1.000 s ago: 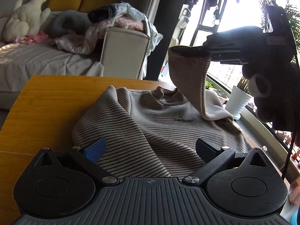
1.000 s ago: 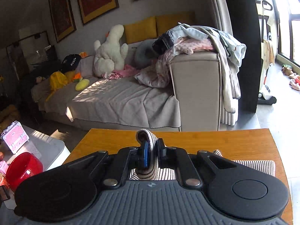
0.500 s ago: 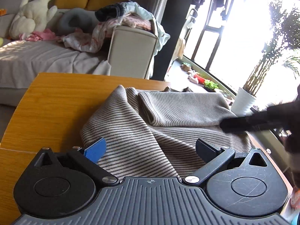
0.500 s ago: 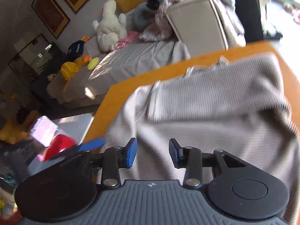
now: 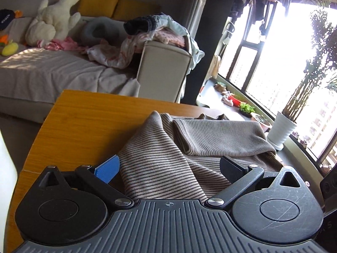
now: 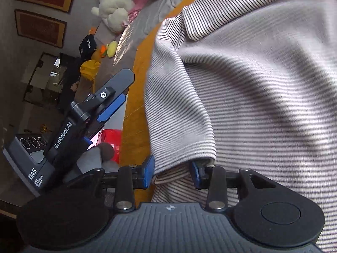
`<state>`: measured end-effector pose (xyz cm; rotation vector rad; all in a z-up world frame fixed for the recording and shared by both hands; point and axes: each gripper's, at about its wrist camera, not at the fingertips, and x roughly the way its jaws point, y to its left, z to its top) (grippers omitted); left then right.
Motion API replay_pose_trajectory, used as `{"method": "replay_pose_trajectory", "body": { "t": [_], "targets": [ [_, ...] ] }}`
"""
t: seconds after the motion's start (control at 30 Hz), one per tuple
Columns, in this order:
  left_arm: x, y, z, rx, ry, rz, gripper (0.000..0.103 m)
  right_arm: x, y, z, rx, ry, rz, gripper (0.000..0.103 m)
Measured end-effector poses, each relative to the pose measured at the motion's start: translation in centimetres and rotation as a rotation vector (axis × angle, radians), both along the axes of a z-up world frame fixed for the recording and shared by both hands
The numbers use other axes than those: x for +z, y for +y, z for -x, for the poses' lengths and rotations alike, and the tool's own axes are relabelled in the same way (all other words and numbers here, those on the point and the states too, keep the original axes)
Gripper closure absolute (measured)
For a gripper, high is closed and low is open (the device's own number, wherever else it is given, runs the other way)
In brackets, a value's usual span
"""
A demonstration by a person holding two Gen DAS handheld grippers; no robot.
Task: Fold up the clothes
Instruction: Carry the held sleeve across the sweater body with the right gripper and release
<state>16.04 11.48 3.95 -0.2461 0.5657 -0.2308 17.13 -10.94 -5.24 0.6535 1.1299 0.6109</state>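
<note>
I hold one black two-finger tong in each hand, and both are at the grey-brown sweater with thin dark stripes [image 5: 189, 147], which lies on the orange-brown wooden table [image 5: 88, 122]. One sleeve is folded across the upper part of the sweater, and the body is wrinkled, not flat.

My left gripper [image 5: 169, 168] stands wide open. Its blue pad [image 5: 107, 169] is at the left border of the cloth, and the black finger on the other side is above the striped cloth. Sweater cloth lies between the two fingers, but the pads do not press on it, so this tong holds nothing.

My right gripper [image 6: 172, 171] is at the lower hem of the sweater, near the table edge. Its jaws have just been closing and are now only partly open. A folded edge of the hem sits between the two blue pads [image 6: 148, 171]. The pads are close to the cloth on both sides, but I cannot tell if they really press on it.

In the right wrist view my left gripper shows at the left of the sweater, beyond the table edge, with a gloved hand [image 6: 94, 158] on it.

Behind the table stands a beige sofa [image 5: 164, 69] with a pile of clothes [image 5: 155, 31] and a white plush animal [image 5: 52, 19].
</note>
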Motion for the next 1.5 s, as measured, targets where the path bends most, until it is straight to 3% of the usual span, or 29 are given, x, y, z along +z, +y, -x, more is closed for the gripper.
{"method": "replay_pose_trajectory", "body": {
  "t": [0.03, 0.07, 0.4, 0.63, 0.9, 1.13, 1.3, 1.43, 1.5],
  "targets": [
    [0.0, 0.2, 0.2, 0.007, -0.004, 0.003, 0.000, 0.9, 0.5, -0.3, 0.010, -0.061, 0.048, 0.088],
    [0.1, 0.4, 0.2, 0.013, -0.006, 0.006, 0.000, 1.8, 1.0, -0.6, 0.019, -0.122, 0.093, 0.093],
    [-0.1, 1.8, 0.0, 0.069, 0.010, 0.034, 0.000, 13.6, 1.1, -6.2, -0.008, -0.716, 0.348, 0.099],
    [-1.1, 0.8, -0.6, 0.047, 0.049, 0.018, 0.000, 15.9, -2.8, -10.1, -0.120, -0.843, 0.484, 0.099],
    [-2.0, -1.3, -1.7, 0.007, 0.079, 0.003, 0.000, 13.7, -10.4, -11.6, -0.279, -0.810, 0.574, 0.099],
    [-1.7, -3.9, -2.5, -0.038, 0.071, -0.033, 0.000, 10.6, -13.4, -12.1, -0.300, -0.769, 0.592, 0.099],
    [-0.5, -6.7, -3.7, -0.103, 0.023, -0.073, 0.000, 7.4, -15.5, -12.2, -0.321, -0.686, 0.571, 0.099],
    [-0.3, -9.5, -6.2, -0.131, -0.046, -0.073, 0.000, 2.5, -16.7, -12.9, -0.311, -0.544, 0.595, 0.098],
    [-0.6, -10.7, -7.7, -0.143, -0.067, -0.064, 0.000, 0.8, -16.8, -12.5, -0.299, -0.530, 0.618, 0.098]
  ]
}}
